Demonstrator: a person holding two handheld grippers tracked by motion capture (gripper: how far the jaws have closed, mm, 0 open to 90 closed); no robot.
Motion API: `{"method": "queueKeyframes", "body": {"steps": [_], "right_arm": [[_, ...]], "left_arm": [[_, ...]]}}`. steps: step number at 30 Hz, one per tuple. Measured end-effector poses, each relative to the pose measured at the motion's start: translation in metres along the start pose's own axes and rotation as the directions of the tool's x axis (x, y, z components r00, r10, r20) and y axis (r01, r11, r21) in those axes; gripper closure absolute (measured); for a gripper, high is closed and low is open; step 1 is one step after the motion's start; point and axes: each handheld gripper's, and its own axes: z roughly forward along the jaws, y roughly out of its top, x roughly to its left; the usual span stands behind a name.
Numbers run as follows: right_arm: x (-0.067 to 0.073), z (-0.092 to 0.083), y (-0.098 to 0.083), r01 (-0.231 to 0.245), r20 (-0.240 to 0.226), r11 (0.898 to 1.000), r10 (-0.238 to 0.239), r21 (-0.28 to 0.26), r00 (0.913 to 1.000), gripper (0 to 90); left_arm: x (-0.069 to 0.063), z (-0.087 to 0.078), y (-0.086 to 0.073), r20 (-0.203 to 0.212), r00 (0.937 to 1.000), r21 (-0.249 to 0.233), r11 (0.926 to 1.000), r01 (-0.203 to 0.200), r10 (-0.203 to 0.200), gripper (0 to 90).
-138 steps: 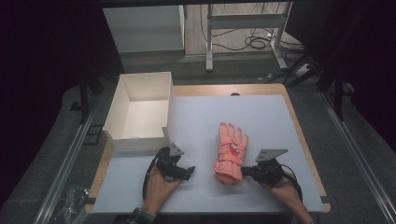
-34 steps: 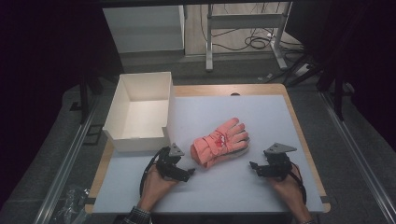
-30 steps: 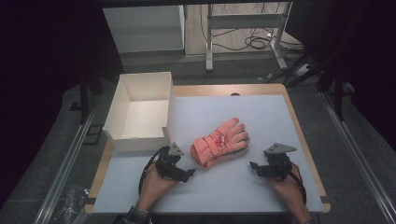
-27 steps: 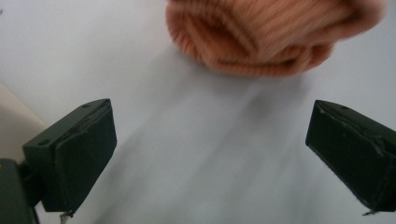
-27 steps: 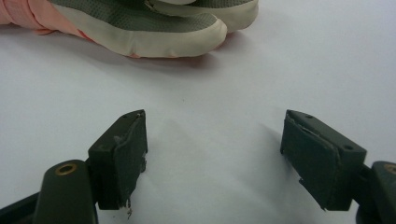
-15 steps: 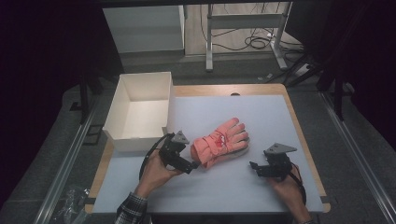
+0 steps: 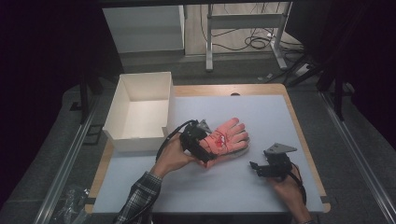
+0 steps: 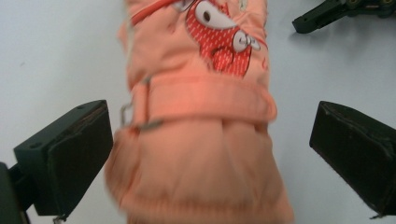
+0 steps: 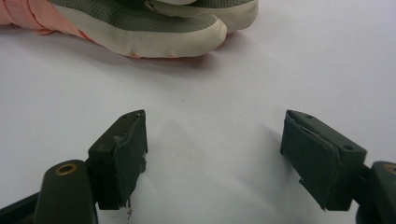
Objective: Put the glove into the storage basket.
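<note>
High view: the orange glove [image 7: 223, 141] lies mid-mat; your left gripper [image 8: 210, 154] straddles its cuff, jaws wide, not touching. Right of the glove, bare mat surrounds your open, empty right gripper [image 7: 254, 166]. The white box [image 7: 140, 112] stands left of it.

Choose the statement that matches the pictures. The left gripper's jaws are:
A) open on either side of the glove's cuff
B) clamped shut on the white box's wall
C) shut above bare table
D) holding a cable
A: in the left gripper view the left gripper has its jaws spread either side of the cuff of the orange glove.
</note>
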Motion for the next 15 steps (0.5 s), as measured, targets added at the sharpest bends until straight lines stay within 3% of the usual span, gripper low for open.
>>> {"method": "queueKeyframes", "body": {"steps": [5,14,15], "right_arm": [[0.0,0.0,0.0,0.0,0.001,1.0,0.0,0.0,1.0,23.1],[0.0,0.0,0.0,0.0,0.001,1.0,0.0,0.0,1.0,23.0],[0.0,0.0,0.0,0.0,0.001,1.0,0.0,0.0,1.0,23.1]], "left_arm": [[0.0,0.018,0.005,-0.028,0.9992,0.05,0.9983,-0.028,0.03,0.0],[0.01,0.023,-0.001,-0.057,0.9983,0.06,0.9981,-0.012,0.015,0.0],[0.011,0.023,-0.001,-0.044,0.999,0.052,0.9986,-0.008,0.01,0.0]]}}
